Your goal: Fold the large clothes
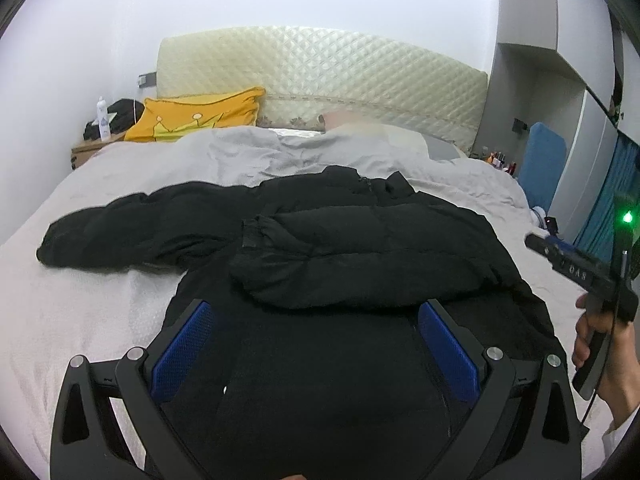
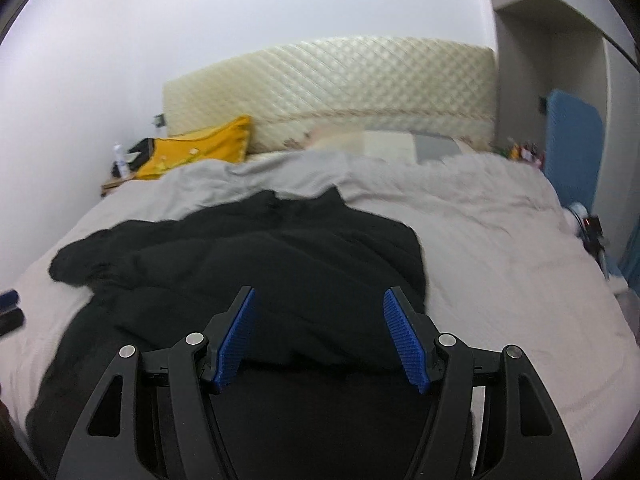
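Note:
A black puffer jacket (image 1: 340,248) lies spread on the grey bed (image 1: 80,304). Its right sleeve is folded across the body; its left sleeve (image 1: 120,228) stretches out flat to the left. My left gripper (image 1: 316,312) is open, its blue pads above the jacket's lower body, holding nothing. The right gripper's body shows at the right edge of the left wrist view (image 1: 580,276), held in a hand. In the right wrist view the jacket (image 2: 260,264) lies below my open, empty right gripper (image 2: 320,300), which hovers over its right side.
A cream quilted headboard (image 1: 320,76) and a yellow pillow (image 1: 196,118) are at the far end. A nightstand (image 1: 86,148) with a bottle and dark items stands at far left. A blue board (image 1: 540,164) and cupboards stand at right. Rumpled grey bedding (image 2: 480,232) lies right of the jacket.

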`<state>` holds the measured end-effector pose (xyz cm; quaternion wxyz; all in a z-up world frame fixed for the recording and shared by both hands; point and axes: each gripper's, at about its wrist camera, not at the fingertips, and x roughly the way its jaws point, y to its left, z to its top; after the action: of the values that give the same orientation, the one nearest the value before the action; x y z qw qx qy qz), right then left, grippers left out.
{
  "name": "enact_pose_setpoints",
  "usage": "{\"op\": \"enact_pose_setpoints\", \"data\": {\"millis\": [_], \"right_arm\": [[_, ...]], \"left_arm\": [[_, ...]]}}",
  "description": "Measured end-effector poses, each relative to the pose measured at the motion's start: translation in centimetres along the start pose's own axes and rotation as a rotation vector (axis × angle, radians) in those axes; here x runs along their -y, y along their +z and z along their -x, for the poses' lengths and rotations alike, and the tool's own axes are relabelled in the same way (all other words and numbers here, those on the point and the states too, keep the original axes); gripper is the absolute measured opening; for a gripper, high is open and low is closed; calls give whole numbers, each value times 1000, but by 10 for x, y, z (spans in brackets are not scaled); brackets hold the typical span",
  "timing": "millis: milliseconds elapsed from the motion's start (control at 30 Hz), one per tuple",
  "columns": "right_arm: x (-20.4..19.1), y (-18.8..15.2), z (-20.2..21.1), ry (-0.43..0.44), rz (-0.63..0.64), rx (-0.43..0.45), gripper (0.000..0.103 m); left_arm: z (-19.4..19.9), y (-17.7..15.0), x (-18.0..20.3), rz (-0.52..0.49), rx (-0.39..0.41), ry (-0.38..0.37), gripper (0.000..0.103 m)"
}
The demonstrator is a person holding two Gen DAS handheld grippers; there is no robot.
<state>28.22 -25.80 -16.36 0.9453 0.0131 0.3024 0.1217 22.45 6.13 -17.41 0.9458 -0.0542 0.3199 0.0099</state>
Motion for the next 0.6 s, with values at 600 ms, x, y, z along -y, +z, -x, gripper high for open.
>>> {"op": "enact_pose_setpoints", "data": {"millis": [600], "right_arm": [[55,-45,-46,-83,-7,-156,66]], "left_arm": [[-57,14,24,-43,-59,-17,103]]}}
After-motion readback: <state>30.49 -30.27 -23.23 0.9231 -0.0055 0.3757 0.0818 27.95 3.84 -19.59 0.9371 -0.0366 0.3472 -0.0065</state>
